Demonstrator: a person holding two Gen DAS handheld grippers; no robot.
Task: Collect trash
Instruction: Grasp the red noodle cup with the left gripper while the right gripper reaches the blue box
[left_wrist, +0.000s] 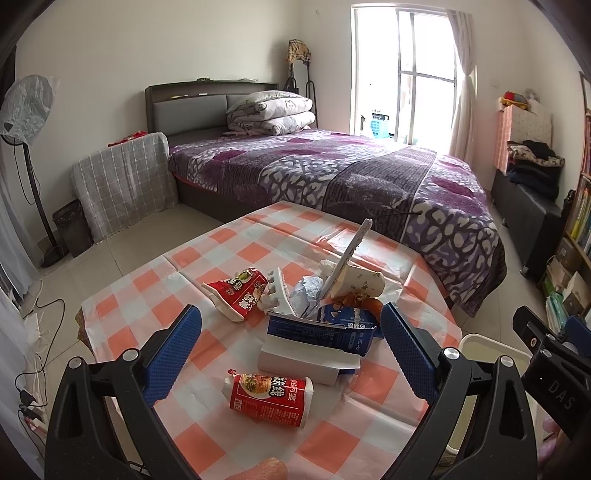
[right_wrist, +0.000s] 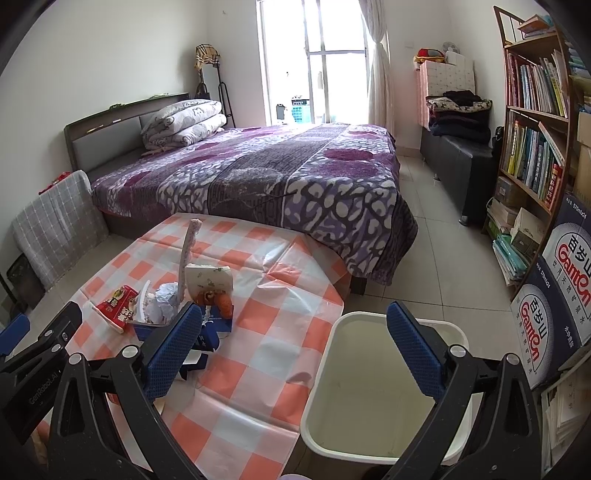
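Crumpled trash lies mid-frame on the checked table (left_wrist: 229, 243): a red wrapper (left_wrist: 271, 395) nearest, a torn blue carton (left_wrist: 321, 332) behind. The left gripper (left_wrist: 291, 354) and right gripper (right_wrist: 295, 350) both gape wide, empty. A white bin (right_wrist: 369, 387) stands lower right, beside the table.

The worktop (left_wrist: 207, 254) carries a trash pile (left_wrist: 317, 306). One flattened cup (left_wrist: 269, 395) lies nearer than the pile. The bin (right_wrist: 380, 387) stands right of the worktop; the bed (left_wrist: 332, 173) lies behind it.
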